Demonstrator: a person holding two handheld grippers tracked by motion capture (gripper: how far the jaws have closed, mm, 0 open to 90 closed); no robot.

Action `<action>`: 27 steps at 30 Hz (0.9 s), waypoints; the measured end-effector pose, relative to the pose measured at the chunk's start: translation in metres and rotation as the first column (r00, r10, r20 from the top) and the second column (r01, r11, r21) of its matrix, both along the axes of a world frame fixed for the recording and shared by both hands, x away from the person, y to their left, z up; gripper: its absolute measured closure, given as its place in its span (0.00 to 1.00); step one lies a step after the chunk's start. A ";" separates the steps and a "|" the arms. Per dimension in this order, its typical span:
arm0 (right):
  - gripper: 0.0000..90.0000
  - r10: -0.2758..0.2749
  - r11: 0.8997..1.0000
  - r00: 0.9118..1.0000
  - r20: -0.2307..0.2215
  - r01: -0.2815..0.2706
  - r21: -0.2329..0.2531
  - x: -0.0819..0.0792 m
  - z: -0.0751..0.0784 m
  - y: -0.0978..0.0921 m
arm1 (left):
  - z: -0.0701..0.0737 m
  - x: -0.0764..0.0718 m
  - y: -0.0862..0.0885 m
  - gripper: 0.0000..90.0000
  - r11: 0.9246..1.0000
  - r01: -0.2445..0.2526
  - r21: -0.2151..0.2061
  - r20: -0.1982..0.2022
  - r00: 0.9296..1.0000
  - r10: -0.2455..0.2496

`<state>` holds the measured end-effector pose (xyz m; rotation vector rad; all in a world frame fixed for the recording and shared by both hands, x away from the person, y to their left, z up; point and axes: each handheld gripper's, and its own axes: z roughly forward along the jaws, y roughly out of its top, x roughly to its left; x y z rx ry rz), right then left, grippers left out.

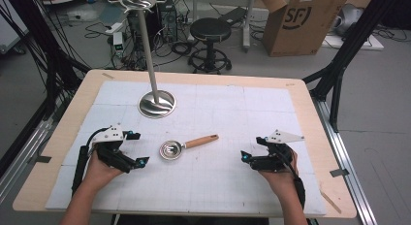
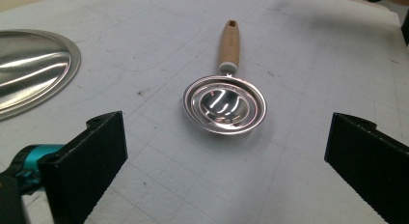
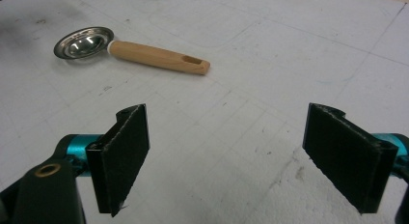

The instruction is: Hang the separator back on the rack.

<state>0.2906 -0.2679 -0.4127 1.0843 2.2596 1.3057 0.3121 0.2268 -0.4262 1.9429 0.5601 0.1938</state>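
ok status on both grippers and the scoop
Left gripper open, right gripper open, both empty. Scoop flat on mat between them, untouched. Path clear; stand base further back.

Grey floor, black stool [image 1: 210, 33], cardboard box [image 1: 303, 21], tangled cables [image 1: 104, 28]

left gripper [image 1: 137, 148], right gripper [image 1: 253, 148], jaws apart (both)

A small metal ladle [image 1: 171, 150] with a shiny round bowl and a light wooden handle [image 1: 201, 141] lies flat on the white table [image 1: 232, 113], bowl facing up. Its bowl points toward the person's left, the handle slanting away to the right; a slot pierces the handle's end.
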 end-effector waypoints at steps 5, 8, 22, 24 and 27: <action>0.18 -0.006 1.000 1.000 0.007 0.006 0.004 0.001 0.001 -0.002 | 0.003 0.002 -0.005 0.02 1.000 0.008 0.002 -0.009 1.000 -0.008; 0.18 -0.014 1.000 1.000 -0.001 0.014 0.010 0.000 0.001 -0.003 | 0.005 0.001 -0.010 0.02 1.000 0.024 0.019 -0.013 1.000 -0.024; 0.18 -0.020 1.000 1.000 -0.009 0.020 0.002 -0.001 -0.002 -0.008 | 0.023 0.018 -0.041 0.02 0.998 0.036 0.045 -0.057 0.998 -0.034; 0.18 -0.024 1.000 1.000 -0.010 0.024 0.006 -0.001 -0.003 -0.009 | 0.025 0.020 -0.047 0.02 0.997 0.042 0.065 -0.053 0.998 -0.039; 0.18 -0.029 1.000 1.000 -0.009 0.029 0.010 -0.002 -0.003 -0.012 | 0.027 0.024 -0.056 0.02 0.995 0.059 0.075 -0.053 0.997 -0.055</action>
